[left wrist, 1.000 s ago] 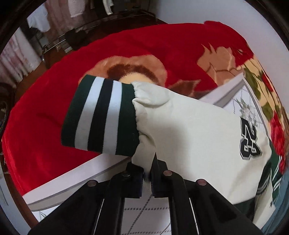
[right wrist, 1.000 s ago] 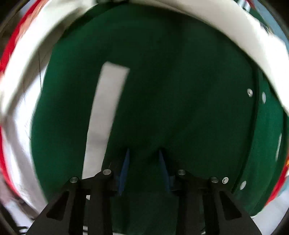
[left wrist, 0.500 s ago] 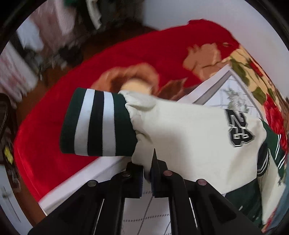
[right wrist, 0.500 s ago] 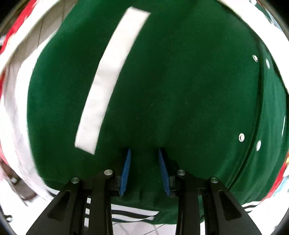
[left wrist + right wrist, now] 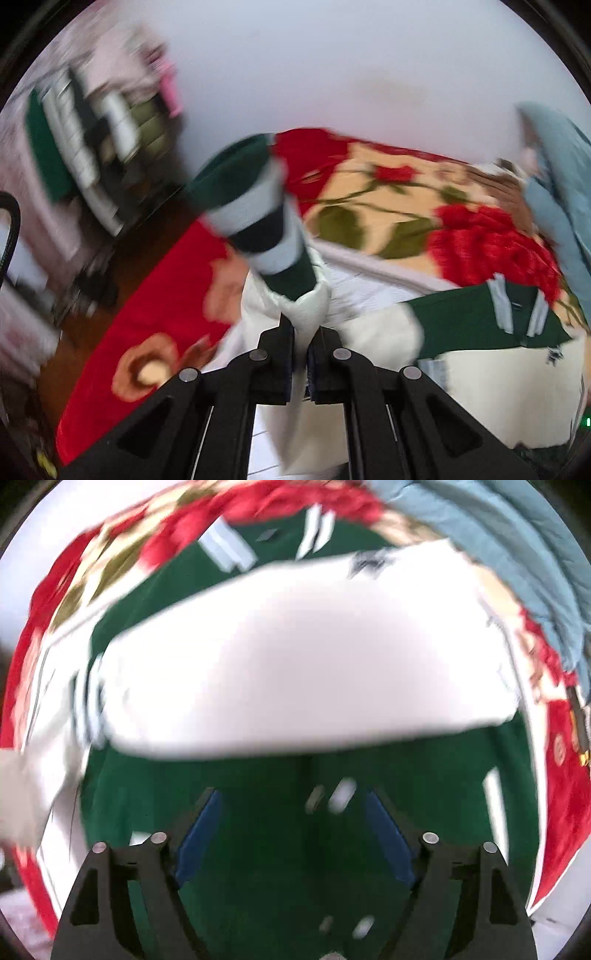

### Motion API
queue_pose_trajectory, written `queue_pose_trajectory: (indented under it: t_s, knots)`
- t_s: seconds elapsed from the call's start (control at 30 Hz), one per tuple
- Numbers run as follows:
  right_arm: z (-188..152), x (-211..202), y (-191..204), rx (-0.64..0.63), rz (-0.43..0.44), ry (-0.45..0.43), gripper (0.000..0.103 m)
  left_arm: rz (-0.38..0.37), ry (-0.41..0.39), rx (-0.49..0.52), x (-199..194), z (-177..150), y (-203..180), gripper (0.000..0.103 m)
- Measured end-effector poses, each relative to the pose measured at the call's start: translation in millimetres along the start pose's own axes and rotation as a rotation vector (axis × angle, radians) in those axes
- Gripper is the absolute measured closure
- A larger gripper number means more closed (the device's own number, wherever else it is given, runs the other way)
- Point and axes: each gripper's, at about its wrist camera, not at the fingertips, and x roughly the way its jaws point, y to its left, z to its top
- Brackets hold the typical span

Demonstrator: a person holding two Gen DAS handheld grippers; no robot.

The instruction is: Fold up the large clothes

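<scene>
A green varsity jacket with cream sleeves lies on the bed. In the left wrist view my left gripper [image 5: 302, 332] is shut on the cream sleeve [image 5: 308, 308] just behind its green-and-white striped cuff [image 5: 258, 218], which stands lifted above the bed. The jacket's green body [image 5: 469, 317] lies to the right. In the right wrist view my right gripper [image 5: 293, 812] points down over the green jacket front [image 5: 258, 867]; its jaws are opening, and the blue pads [image 5: 199, 827] stand wide apart, clear of the cloth. The other cream sleeve [image 5: 295, 657] lies folded across the body.
A red floral blanket [image 5: 406, 218] and a white checked sheet [image 5: 365, 291] cover the bed. A light blue cloth [image 5: 498, 535] lies at the bed's far side. Clothes racks and clutter [image 5: 92, 147] stand beyond the bed on the left, over a brown floor.
My left gripper has lifted and swung the sleeve, so the cuff now points up and away. My right gripper has let go of the green cloth and opened wide, rising off the jacket.
</scene>
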Motion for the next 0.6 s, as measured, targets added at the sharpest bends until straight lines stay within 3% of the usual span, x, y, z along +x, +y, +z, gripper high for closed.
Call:
queue_pose_trajectory:
  t_s: [0.03, 0.07, 0.13, 0.3, 0.43, 0.5, 0.6]
  knots:
    - [2.5, 1.4, -14.0, 0.018, 0.004, -0.008, 0.02, -0.026, -0.003, 0.031, -2.0, 0.8, -21.5, 0.1]
    - [32.8, -0.3, -31.4, 0.033, 0.012, -0.008, 0.02, -0.053, -0.005, 0.056, -5.2, 0.5, -44.3, 0.1]
    - [37.5, -1.7, -64.5, 0.077, 0.011, -0.017, 0.02, -0.111, 0.0, 0.111, -9.3, -3.1, -93.9, 0.1]
    - [180.1, 21.5, -59.8, 0.195, -0.001, 0.011, 0.02, -0.302, 0.055, 0.224, -30.5, -27.7, -229.9, 0.1]
    - [196.8, 44.6, -119.8, 0.295, -0.022, 0.049, 0.02, -0.414, 0.117, 0.354, -38.7, -59.9, -337.6, 0.1]
    - [195.6, 51.0, -146.7, 0.322, -0.041, 0.066, 0.02, -0.423, 0.165, 0.435, -35.9, -81.4, -382.6, 0.099]
    - [192.6, 61.5, -178.9, 0.348, -0.067, 0.105, 0.02, -0.392, 0.231, 0.515, -27.7, -109.3, -410.9, 0.097]
